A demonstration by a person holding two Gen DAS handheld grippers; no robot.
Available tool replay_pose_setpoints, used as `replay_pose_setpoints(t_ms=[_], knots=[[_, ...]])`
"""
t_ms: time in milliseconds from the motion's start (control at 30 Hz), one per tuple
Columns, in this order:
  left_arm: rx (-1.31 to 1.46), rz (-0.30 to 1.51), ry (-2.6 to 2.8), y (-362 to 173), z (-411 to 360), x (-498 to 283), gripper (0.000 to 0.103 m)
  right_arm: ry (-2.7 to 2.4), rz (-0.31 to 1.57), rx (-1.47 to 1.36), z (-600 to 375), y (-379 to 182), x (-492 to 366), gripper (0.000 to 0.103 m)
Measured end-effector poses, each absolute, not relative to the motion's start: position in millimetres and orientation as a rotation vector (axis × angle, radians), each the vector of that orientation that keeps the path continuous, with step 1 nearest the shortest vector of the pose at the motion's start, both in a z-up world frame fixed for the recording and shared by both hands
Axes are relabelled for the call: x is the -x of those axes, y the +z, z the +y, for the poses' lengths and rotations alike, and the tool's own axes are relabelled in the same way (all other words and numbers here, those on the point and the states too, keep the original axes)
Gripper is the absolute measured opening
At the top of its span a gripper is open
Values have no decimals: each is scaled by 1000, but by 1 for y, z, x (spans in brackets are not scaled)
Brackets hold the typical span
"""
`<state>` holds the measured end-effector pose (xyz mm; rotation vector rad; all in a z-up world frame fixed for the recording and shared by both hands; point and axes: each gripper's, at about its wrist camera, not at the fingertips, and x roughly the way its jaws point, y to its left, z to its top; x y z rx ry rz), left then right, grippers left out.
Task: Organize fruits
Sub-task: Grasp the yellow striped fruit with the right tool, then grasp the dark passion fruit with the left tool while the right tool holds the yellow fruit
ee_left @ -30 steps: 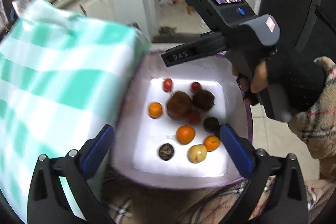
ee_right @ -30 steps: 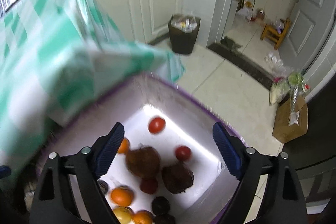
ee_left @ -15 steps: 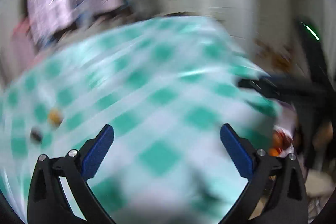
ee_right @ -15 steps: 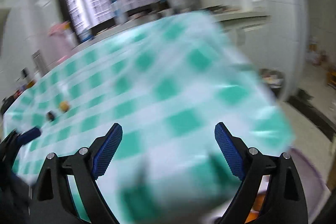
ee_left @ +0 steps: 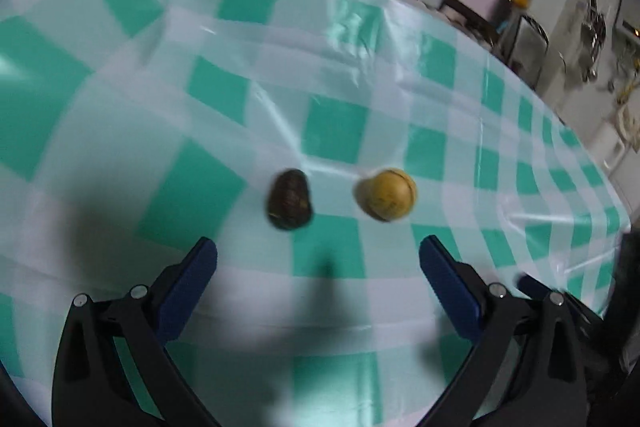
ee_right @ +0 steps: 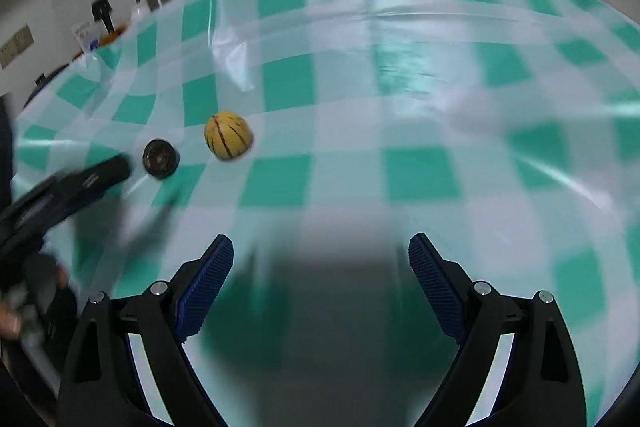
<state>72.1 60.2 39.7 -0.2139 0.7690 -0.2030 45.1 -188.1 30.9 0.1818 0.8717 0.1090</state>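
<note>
Both cams swung up from the box of fruit a sec ago; now they look at the tablecloth (ee_left: 336,123) w/ green squares. Two fruits sit mid-frame in the left view, near each other, not touching. The dark fruit (ee_left: 289,199) is egg-shaped, long axis about up-down. The yellow fruit (ee_left: 386,194) is round w/ dark stripes. Left gripper (ee_left: 318,261) hangs just below them, jaws wide, holding nothing. Right gripper (ee_right: 321,259) is wide too, empty, fruits at mid-left of its frame.
</note>
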Motion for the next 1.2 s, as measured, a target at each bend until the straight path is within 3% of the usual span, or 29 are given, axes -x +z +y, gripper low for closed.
replay_pose_setpoints(t_ms=[267, 333, 467, 767, 1000, 1067, 1200], knots=[[219, 794, -108, 34, 72, -80, 101, 211, 923, -29, -123, 20, -143, 86], [207, 792, -105, 33, 70, -79, 101, 234, 933, 9, -110, 17, -159, 79], [194, 791, -108, 32, 68, -77, 101, 269, 930, 62, -98, 16, -167, 43], [111, 796, -138, 27, 44, -69, 101, 123, 791, -202, -189, 39, -87, 43], [6, 812, -75, 21, 24, -92, 100, 68, 773, -477, -259, 23, -46, 43], [-1, 840, -77, 17, 21, -103, 89, 79, 789, -508, -264, 20, -47, 44], [12, 875, -59, 12, 21, -127, 79, 102, 792, -474, -254, 17, -48, 44]])
